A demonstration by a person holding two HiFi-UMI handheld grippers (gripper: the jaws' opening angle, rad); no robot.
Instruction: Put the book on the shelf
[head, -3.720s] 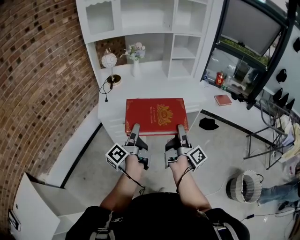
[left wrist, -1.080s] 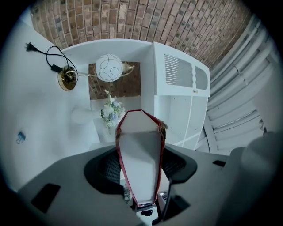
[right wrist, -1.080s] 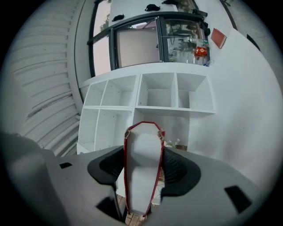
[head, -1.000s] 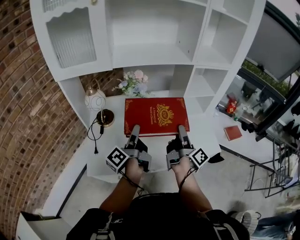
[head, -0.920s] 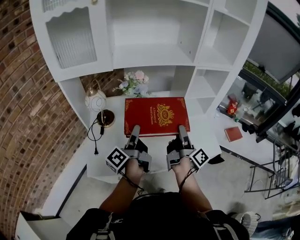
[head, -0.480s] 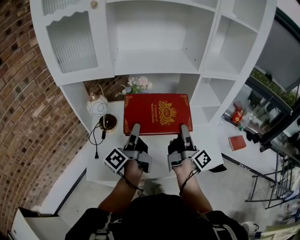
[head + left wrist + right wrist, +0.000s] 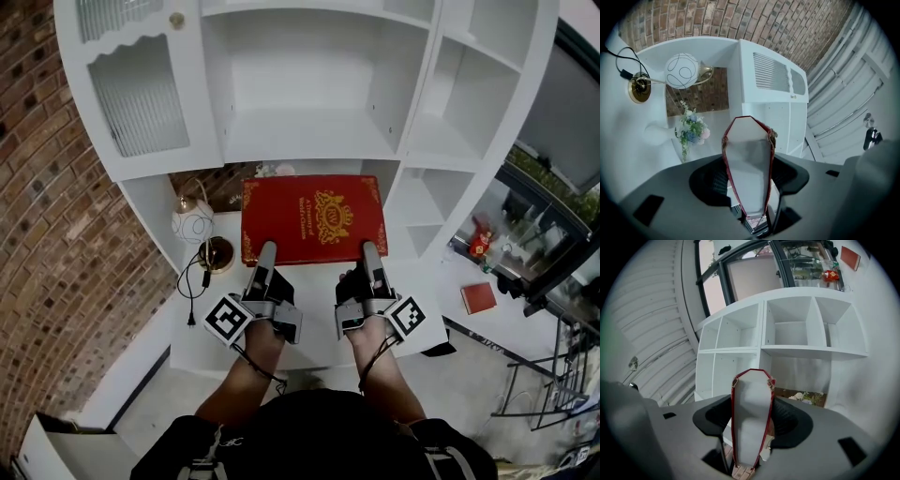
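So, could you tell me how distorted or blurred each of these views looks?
Head view: sharp, evenly lit, with the white shelf bowing at the edges. Left gripper view: heavy fisheye inside a black rim; the book is soft up close. Right gripper view: same fisheye, shelf uprights curving.

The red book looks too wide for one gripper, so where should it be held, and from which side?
I'd grip the red book by its near edge, from the person's side, jaws across its thickness: left gripper near one corner, right gripper near the other. It is broad and flat, and its far edge, facing the shelf, should be free to slide in.
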